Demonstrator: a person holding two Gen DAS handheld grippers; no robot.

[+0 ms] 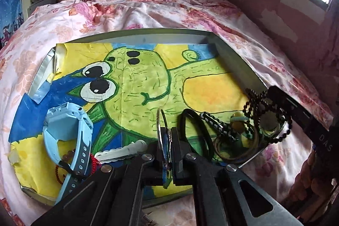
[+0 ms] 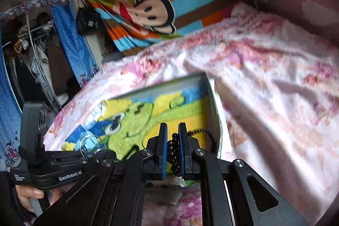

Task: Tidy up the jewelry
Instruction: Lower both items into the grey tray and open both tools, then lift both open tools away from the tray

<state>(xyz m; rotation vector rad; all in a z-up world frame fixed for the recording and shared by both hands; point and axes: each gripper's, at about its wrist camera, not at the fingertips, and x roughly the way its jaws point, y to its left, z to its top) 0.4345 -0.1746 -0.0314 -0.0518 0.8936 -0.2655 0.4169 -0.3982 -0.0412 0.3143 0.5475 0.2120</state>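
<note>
Low in the left wrist view, the left gripper [image 1: 167, 147] is clenched on a thin silver bangle [image 1: 162, 135], a hard metal hoop standing on edge between its flat dark pads. Below it lies a shallow tray [image 1: 231, 56] with a pale, smooth rim, lined with a crinkled painted sheet [image 1: 135, 79] showing a green big-eyed creature on yellow and blue.

At the lower left of that frame a light-blue watch [image 1: 65, 130] of glossy plastic rests on the sheet, its square case raised and its perforated strap curving down. Just right of it sit a white scalloped hair clip [image 1: 125, 150] and a red cord with reddish-brown beads [image 1: 91, 164].

At the lower right, a heap fills the tray's corner: black elastic hair ties [image 1: 197, 135], a black-and-white braided band [image 1: 218, 126] and a long strand of small dark round beads [image 1: 264, 113] looping up toward the other tool.

In the right wrist view, the right gripper [image 2: 172, 149] grasps that dark bead strand [image 2: 173, 151] between blue-ribbed pads, the beads bunched, glossy and round; more of them trail to the right along the tray's edge. The left gripper [image 2: 93, 147] with its hoop shows at lower left, a bare hand [image 2: 29, 196] on its handle.

The tray sits on a soft, rumpled pink floral bedspread [image 1: 148, 12]. A striped cloth with a cartoon monkey face [image 2: 152, 7] hangs in the upper part of both frames.
</note>
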